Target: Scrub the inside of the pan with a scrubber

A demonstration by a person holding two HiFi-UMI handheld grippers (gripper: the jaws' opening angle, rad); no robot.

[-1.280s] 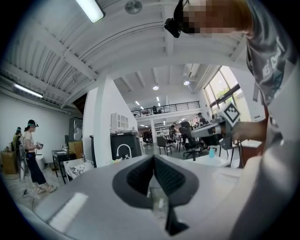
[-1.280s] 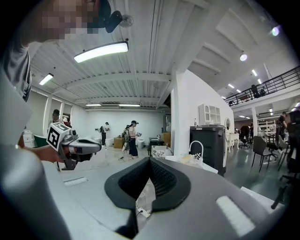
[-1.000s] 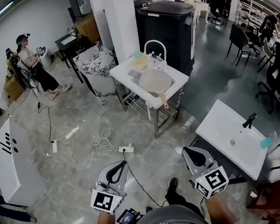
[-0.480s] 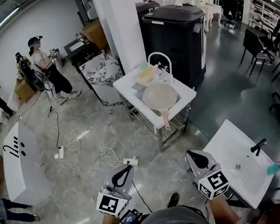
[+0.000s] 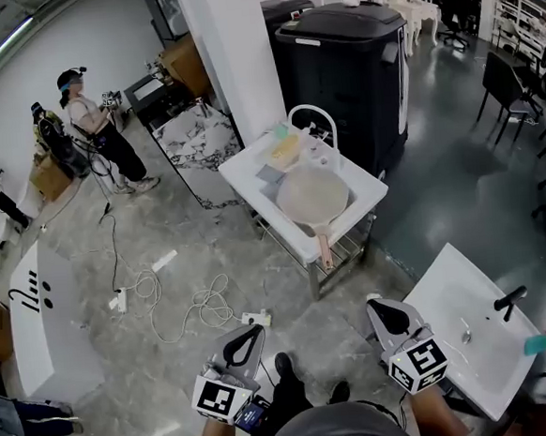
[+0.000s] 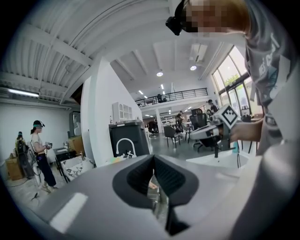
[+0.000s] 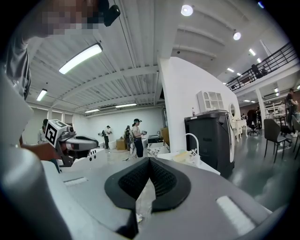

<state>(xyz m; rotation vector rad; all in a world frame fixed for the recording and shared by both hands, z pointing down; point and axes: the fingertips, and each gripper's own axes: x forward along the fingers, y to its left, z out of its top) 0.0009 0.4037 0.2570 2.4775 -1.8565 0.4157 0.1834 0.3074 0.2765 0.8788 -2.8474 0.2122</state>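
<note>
Big open workshop, grey floor (image 5: 87,246) with cables (image 5: 181,304) lying loose. Pan (image 5: 313,196) sat on the white sink unit (image 5: 247,170) well ahead, handle (image 5: 324,246) pointing near. Probably stiff and heavyish, so I'd take it by the handle. Left claw (image 5: 245,340) and right claw (image 5: 386,312) were both clenched, nothing in them.

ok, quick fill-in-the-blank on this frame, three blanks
1. The pan lies on the white sink, its ___ pointing toward the person.
2. The left gripper and right gripper both have their jaws ___.
3. The yellow scrubber lies beyond the pan, held by ___ gripper.

Missing: handle; shut; neither
</note>
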